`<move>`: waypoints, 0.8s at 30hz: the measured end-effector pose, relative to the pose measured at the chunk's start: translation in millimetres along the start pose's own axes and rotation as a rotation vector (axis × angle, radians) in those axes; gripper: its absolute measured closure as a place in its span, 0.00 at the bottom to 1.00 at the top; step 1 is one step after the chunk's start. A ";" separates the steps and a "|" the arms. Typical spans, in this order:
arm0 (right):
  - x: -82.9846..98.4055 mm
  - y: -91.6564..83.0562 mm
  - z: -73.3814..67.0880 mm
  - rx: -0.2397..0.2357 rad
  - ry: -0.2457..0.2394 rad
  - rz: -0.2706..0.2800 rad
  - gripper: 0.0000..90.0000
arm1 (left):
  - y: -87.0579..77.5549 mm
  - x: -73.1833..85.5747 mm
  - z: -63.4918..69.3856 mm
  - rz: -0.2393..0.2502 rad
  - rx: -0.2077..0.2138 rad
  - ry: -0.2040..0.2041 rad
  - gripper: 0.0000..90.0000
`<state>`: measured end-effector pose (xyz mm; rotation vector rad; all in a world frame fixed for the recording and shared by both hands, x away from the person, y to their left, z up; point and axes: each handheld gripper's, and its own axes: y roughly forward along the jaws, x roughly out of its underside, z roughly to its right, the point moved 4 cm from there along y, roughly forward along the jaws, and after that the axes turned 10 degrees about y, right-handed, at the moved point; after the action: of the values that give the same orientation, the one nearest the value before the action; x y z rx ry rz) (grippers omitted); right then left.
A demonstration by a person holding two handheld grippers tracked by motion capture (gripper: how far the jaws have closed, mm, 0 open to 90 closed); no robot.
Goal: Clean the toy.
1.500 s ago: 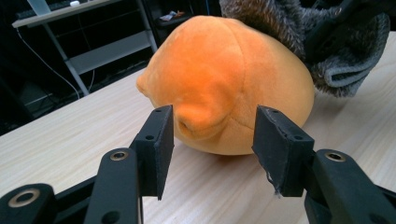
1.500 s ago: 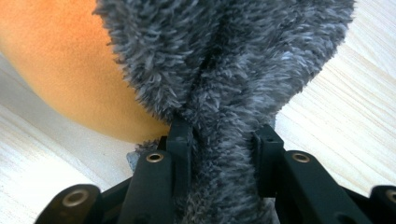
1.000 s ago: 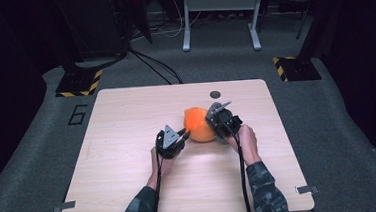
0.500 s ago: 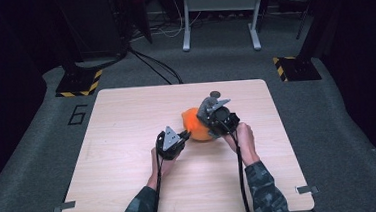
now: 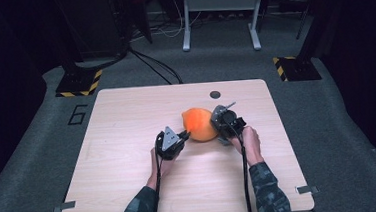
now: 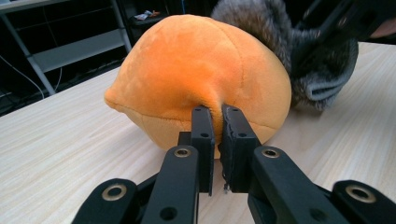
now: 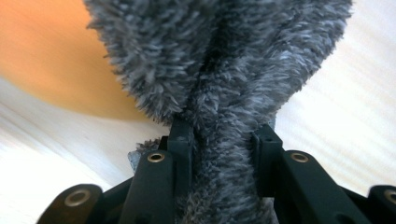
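An orange, lemon-shaped plush toy (image 5: 200, 124) lies a little past the middle of the pale wooden bench (image 5: 128, 140), its long axis running roughly across the bench and tilted slightly, with its pointed tip aimed toward the person's left and a bit away from them. In the left gripper view the same toy (image 6: 196, 74) lies side-on, its tip at that view's left. The left claw (image 5: 182, 135) sits at the toy's near-left flank, and its jaws are drawn almost together, pinching a small fold of the orange fabric between them (image 6: 215, 116). On the toy's right side lies a fuzzy grey piece of plush (image 7: 219, 70), touching or just beside the orange body; seen from the left claw (image 6: 299, 51) it shows behind and to the right of the toy. The right claw (image 5: 221, 126) is just beside the toy's right end, its jaws clamped narrowly on a gathered bunch of that grey fur (image 7: 222, 144).
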<state>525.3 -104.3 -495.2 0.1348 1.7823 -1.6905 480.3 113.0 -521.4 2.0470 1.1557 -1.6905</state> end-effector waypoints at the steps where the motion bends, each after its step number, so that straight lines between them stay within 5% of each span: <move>1: 1.8 2.1 2.1 0.001 0.012 -0.008 0.75 | -0.3 0.1 -0.3 -0.002 0.001 -0.002 0.94; 7: -5.4 -16.1 1.3 0.009 -0.004 0.051 0.75 | -1.0 0.5 -0.9 -0.004 0.003 0.000 0.94; 13: -22.8 -43.0 -27.8 -0.032 -0.082 0.129 0.75 | -0.7 0.5 -0.6 0.002 0.006 -0.001 0.94; 17: -27.3 -36.4 -38.8 -0.019 -0.132 0.125 0.75 | -0.8 1.6 -0.5 -0.004 0.010 -0.007 0.94; 24: -14.7 -20.4 -20.1 -0.018 -0.065 0.084 0.75 | -0.6 1.3 0.3 -0.006 0.013 -0.005 0.94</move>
<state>518.5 -83.8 -471.4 0.1431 1.7196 -1.6015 479.7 113.8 -522.5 2.0480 1.1537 -1.7098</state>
